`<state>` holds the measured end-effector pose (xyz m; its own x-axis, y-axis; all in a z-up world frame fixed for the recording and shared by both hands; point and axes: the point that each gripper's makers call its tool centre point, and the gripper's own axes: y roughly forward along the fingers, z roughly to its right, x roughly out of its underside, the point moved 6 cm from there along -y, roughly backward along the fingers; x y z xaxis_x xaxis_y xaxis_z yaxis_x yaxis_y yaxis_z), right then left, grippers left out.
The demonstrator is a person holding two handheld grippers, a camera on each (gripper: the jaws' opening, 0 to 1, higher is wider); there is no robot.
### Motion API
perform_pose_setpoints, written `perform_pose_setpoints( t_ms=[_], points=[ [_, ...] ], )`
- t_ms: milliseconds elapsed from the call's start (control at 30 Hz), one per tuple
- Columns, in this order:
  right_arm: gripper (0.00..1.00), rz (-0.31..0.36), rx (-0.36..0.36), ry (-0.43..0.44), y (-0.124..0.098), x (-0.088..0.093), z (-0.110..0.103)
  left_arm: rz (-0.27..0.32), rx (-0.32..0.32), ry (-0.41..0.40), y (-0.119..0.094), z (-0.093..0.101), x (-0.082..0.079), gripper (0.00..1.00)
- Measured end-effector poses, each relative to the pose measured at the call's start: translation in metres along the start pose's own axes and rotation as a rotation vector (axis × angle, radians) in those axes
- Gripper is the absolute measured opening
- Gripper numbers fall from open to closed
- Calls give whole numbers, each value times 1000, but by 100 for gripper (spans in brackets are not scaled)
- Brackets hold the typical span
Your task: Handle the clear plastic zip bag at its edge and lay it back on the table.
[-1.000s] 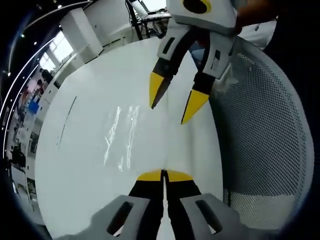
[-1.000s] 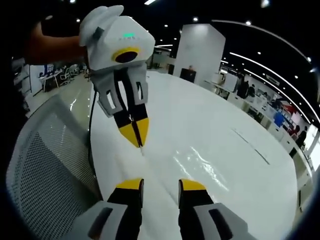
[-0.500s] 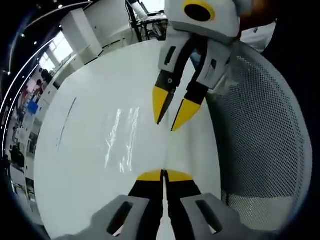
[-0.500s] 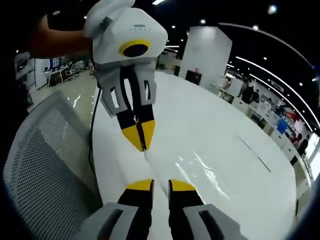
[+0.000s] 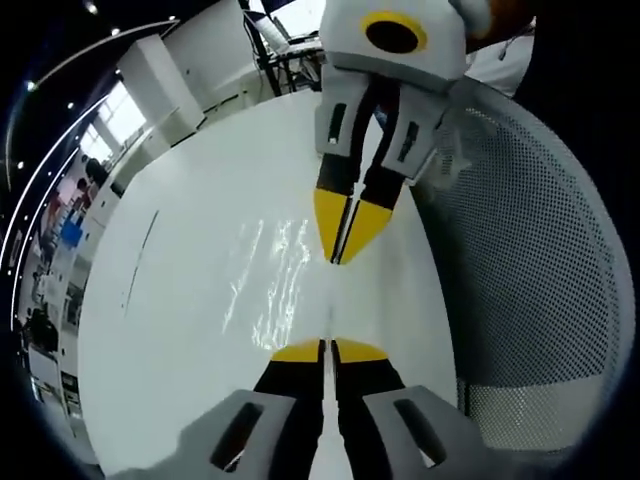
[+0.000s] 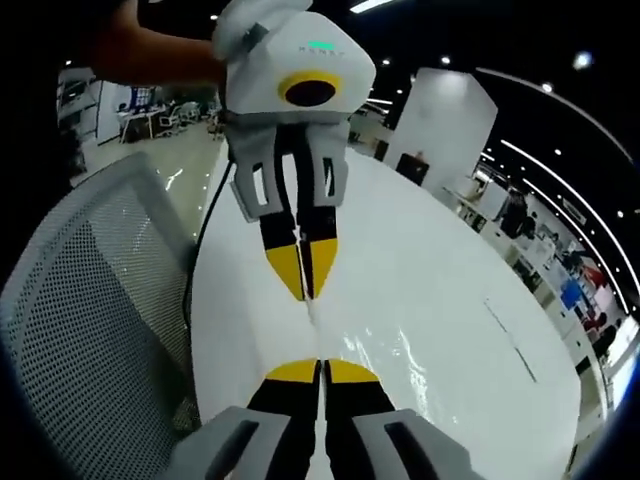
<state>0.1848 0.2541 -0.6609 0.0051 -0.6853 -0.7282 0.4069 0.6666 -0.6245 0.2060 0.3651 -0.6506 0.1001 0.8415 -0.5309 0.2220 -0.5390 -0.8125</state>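
- White table (image 5: 180, 300): glossy top, thin dark line at far left in left gripper view; office desks and ceiling lights beyond its edge.
- Clear plastic zip bag (image 5: 268, 285): flat on table, seen as streaky glare, left of both sets of yellow tips; near edge runs along the line between the two grippers.
- Left gripper (image 5: 327, 350): bottom centre of its own view, jaws pressed together, yellow tips touching; bag edge appears pinched between them, film too clear to confirm.
- Right gripper (image 5: 343, 240): enters from above in left gripper view, tips pointing toward left gripper, jaws closed to a point at bag edge; actual grip on film unclear.
- Mesh chair back (image 5: 530, 270): grey, perforated, just beside table at right.
- Right gripper view: own tips (image 6: 322, 371) closed, left gripper (image 6: 305, 282) opposite, bag glare (image 6: 400, 350) to the right, mesh chair back (image 6: 90, 320) at left.
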Motion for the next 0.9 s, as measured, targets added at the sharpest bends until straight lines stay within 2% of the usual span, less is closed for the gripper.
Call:
perform_pose_setpoints(
  t_ms=[100, 233, 567, 900],
  points=[
    [0, 2, -1, -13, 0, -1, 1, 0, -7, 14, 1, -1, 2, 1],
    [0, 7, -3, -22, 0, -1, 3, 5, -20, 41, 3, -3, 4, 9],
    [0, 16, -6, -26, -1, -4, 5, 17, -31, 118, 8, -8, 4, 1],
    [0, 16, -10, -20, 0, -3, 5, 30, -25, 182, 14, -5, 4, 0]
  ],
)
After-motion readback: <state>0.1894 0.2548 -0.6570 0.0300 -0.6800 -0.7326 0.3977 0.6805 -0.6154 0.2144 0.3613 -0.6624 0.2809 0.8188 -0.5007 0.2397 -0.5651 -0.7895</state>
